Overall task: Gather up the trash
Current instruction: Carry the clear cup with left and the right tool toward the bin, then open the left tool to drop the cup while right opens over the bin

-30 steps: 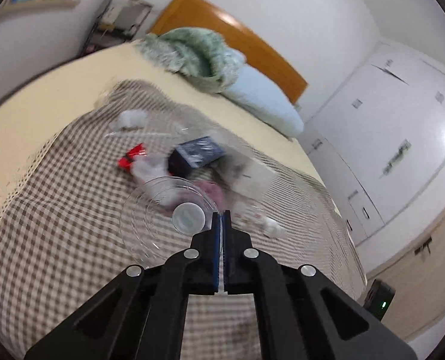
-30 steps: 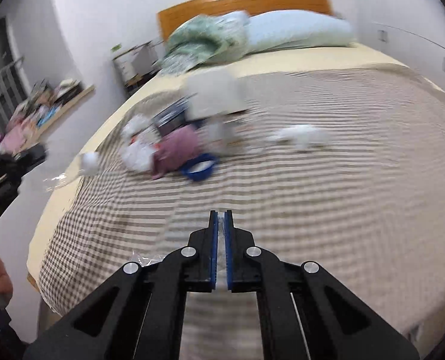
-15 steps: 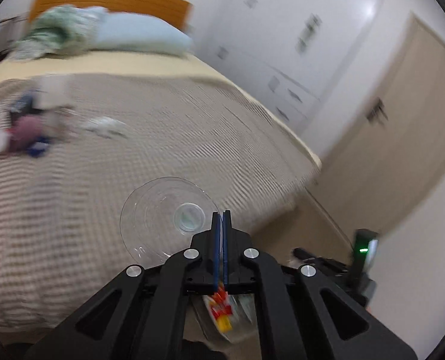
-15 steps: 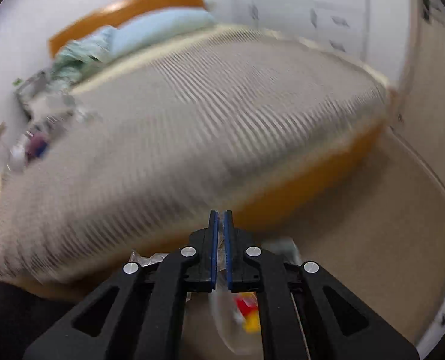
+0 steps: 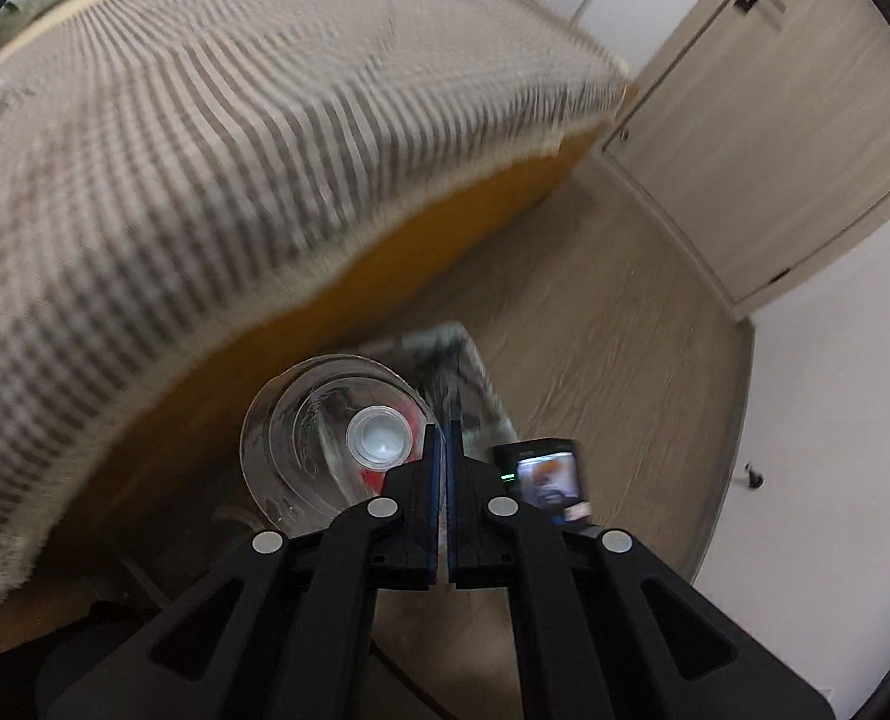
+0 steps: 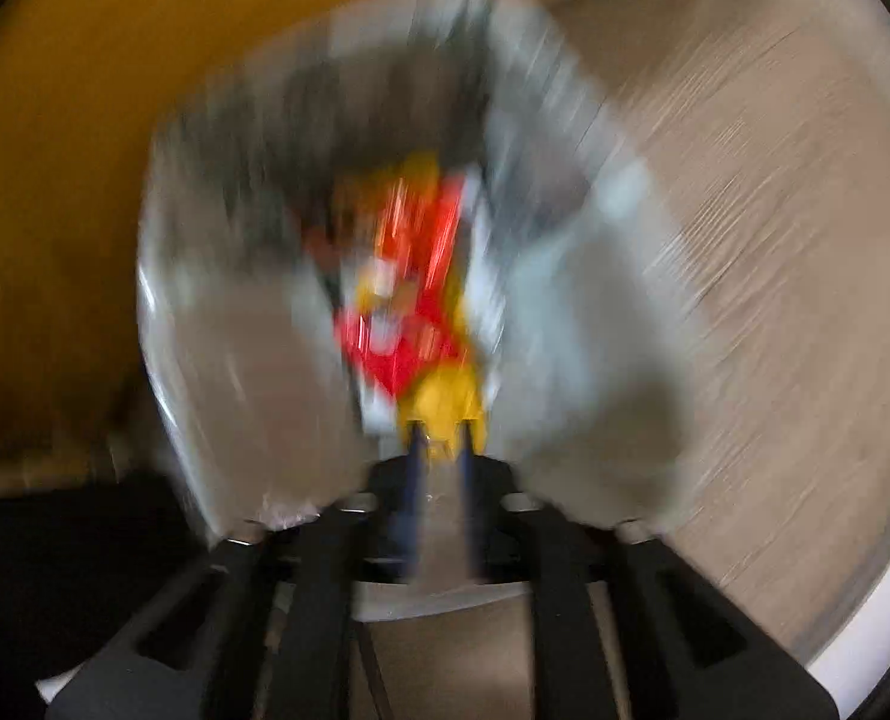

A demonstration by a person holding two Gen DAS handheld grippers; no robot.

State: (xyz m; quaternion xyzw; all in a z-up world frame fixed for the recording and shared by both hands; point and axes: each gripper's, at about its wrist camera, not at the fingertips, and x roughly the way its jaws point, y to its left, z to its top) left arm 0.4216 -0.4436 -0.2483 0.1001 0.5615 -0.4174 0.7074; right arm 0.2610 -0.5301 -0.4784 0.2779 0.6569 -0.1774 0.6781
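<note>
Both views swung from bed to floor. Clear cup (image 5: 331,444) pinched by left tool (image 5: 443,450) above clear bag (image 6: 553,300) holding red-yellow wrapper (image 6: 415,300); right tool (image 6: 442,438) blurred, narrow gap, grip unclear

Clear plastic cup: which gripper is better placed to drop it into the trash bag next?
Left. The left gripper is shut on the clear plastic cup right above the trash bag. The right gripper looks into the bag, carrying no cup.
</note>
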